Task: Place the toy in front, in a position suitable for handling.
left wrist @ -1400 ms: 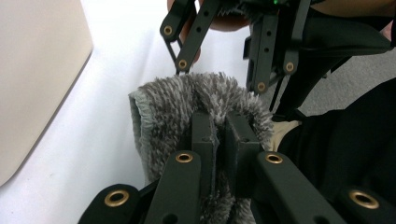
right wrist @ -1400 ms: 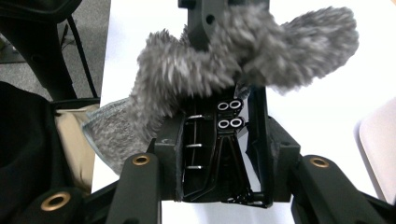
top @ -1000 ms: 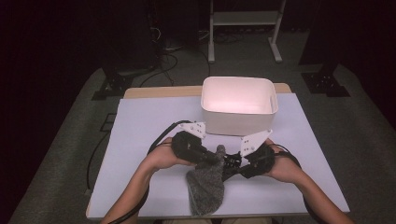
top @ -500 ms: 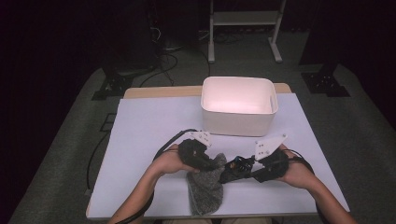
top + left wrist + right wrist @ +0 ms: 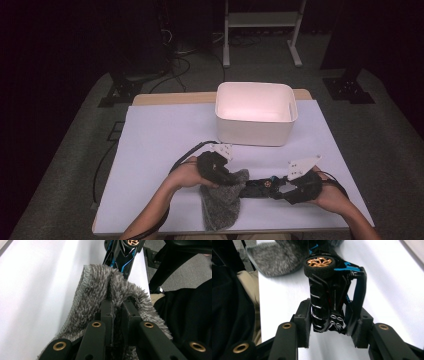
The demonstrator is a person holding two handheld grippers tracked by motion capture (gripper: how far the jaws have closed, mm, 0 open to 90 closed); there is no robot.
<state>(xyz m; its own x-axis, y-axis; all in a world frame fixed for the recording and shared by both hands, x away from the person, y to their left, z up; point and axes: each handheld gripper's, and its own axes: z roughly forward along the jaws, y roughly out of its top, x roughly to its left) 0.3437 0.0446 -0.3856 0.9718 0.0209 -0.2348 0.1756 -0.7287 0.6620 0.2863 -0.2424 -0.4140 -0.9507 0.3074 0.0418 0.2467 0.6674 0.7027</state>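
Observation:
A black toy car (image 5: 261, 186) with blue trim and a gold-spoked wheel (image 5: 321, 262) lies level just above the table, its tail clamped in my right gripper (image 5: 281, 187). In the right gripper view the jaws (image 5: 328, 315) press on both flanks of the car's (image 5: 329, 297) rear. My left gripper (image 5: 231, 179) is shut on a fold of a grey fluffy cloth (image 5: 222, 201), which drapes down toward the near table edge. The left gripper view has that gripper (image 5: 117, 306) pinching the cloth's (image 5: 100, 285) pile, with the car's nose (image 5: 124, 253) touching the cloth's far edge.
A white rectangular bin (image 5: 256, 119) stands empty at the back of the table, beyond both hands. The table's pale sheet (image 5: 160, 140) stretches bare to the left. The near edge runs just below the cloth and the person's forearms.
Both hands have sunk and come toward the near edge. The right gripper has carried the car to the right, out from the cloth, which now hangs lower.

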